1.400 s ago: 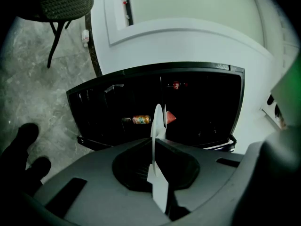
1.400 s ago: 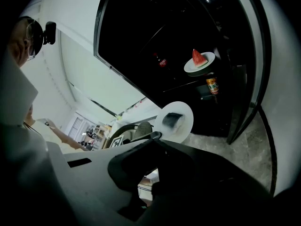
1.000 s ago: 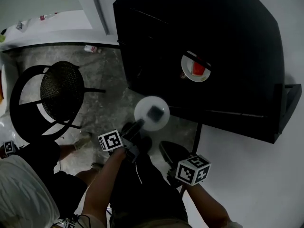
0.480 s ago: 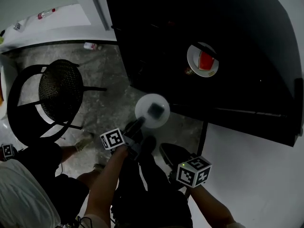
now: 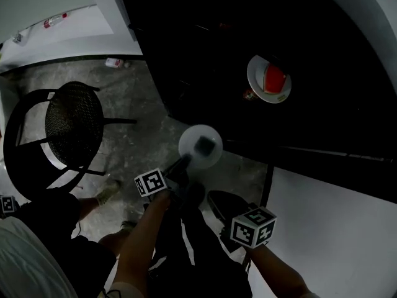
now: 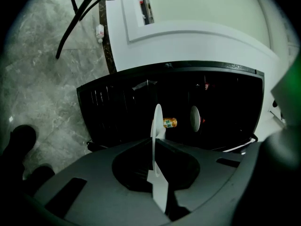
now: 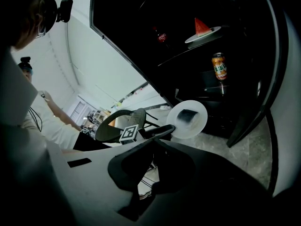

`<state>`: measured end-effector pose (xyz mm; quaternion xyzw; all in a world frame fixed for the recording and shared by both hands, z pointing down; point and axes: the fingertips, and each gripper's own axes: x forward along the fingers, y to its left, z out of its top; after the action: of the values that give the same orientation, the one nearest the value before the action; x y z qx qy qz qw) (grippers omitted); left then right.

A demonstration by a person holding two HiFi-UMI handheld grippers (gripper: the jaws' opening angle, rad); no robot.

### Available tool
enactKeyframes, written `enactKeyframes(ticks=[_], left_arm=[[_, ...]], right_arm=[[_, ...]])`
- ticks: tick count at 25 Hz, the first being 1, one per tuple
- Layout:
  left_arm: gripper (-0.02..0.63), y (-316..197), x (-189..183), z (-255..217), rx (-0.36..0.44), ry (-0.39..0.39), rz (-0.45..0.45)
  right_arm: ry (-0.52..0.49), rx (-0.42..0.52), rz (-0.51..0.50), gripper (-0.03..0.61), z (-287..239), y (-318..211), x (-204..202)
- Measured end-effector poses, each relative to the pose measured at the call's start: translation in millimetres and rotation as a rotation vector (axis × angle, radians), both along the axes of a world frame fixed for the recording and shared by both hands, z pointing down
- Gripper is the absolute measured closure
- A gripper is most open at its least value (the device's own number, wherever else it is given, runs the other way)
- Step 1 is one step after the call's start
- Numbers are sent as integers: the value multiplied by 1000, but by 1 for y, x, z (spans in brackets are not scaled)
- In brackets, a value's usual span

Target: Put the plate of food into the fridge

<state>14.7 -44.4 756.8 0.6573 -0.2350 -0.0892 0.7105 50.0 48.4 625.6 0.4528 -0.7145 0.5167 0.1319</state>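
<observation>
Before the dark open fridge point(image 5: 205, 54), the plate of food point(image 5: 200, 146) is clamped by the left gripper point(image 5: 184, 162), while the right gripper point(image 7: 153, 140) is closed on nothing.

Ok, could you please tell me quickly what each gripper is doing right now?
Left gripper: closed on the rim of the white plate.
Right gripper: closed, holding nothing.

A fridge shelf point(image 7: 176, 56) carries a white plate point(image 7: 203, 35) bearing a red wedge point(image 7: 201, 25).
</observation>
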Motion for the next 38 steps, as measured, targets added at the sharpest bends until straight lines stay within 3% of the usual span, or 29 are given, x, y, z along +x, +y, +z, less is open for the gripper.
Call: enactKeyframes(ticks=[15,38], left_arm=[[603,-21,18,66,-15,-5,11],[603,-47,57,154,-13,-8,-9]], right_arm=[[-11,4,18,557,31,-10,-17],[-5,7,27,557,88,-12,-4]])
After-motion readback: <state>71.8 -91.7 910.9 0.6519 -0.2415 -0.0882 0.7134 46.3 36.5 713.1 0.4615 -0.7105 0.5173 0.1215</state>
